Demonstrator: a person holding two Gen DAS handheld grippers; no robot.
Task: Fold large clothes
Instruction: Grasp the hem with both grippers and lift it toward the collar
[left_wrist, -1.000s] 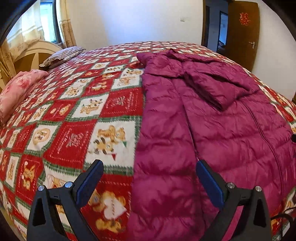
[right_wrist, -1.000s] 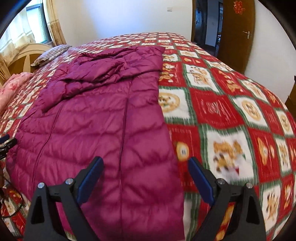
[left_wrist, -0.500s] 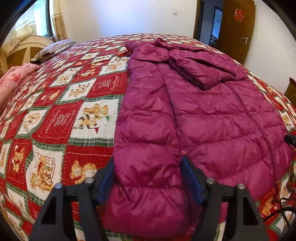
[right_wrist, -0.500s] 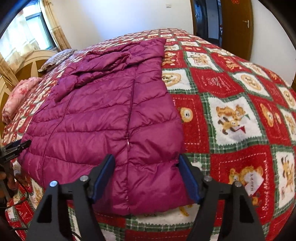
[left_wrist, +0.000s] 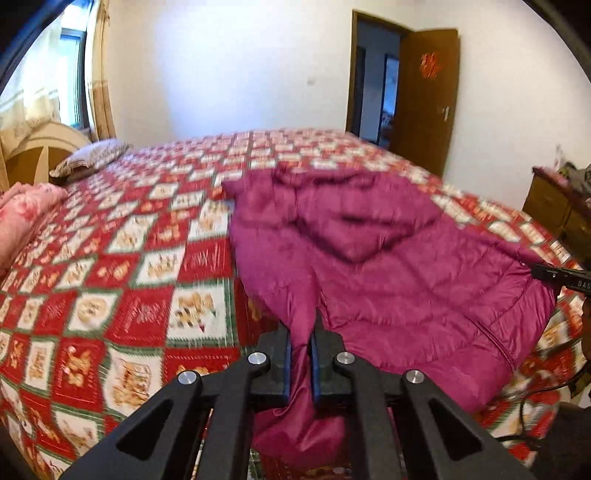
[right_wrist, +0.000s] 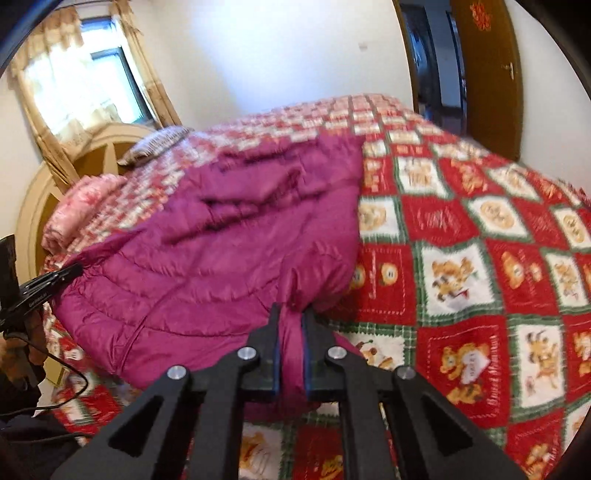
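A large magenta puffer jacket (left_wrist: 388, 266) lies on a bed with a red, white and green patchwork quilt (left_wrist: 110, 266); its sleeves are folded over the upper body. My left gripper (left_wrist: 301, 343) is shut on the jacket's near left hem corner and lifts it off the quilt. My right gripper (right_wrist: 291, 332) is shut on the near right hem corner of the jacket (right_wrist: 229, 251), also raised. The right gripper's tip shows at the right edge of the left wrist view (left_wrist: 561, 277); the left gripper's tip shows at the left edge of the right wrist view (right_wrist: 44, 288).
A patterned pillow (left_wrist: 88, 158) and a pink folded blanket (left_wrist: 26, 210) lie near the wooden headboard (right_wrist: 55, 184). A brown open door (left_wrist: 428, 96) is at the far right. A wooden cabinet (left_wrist: 554, 206) stands right of the bed. A black cable (right_wrist: 55, 369) hangs at the left.
Both grippers went from open above the hem to shut on its two near corners. They have pulled back and lifted, so the hem rises off the quilt.
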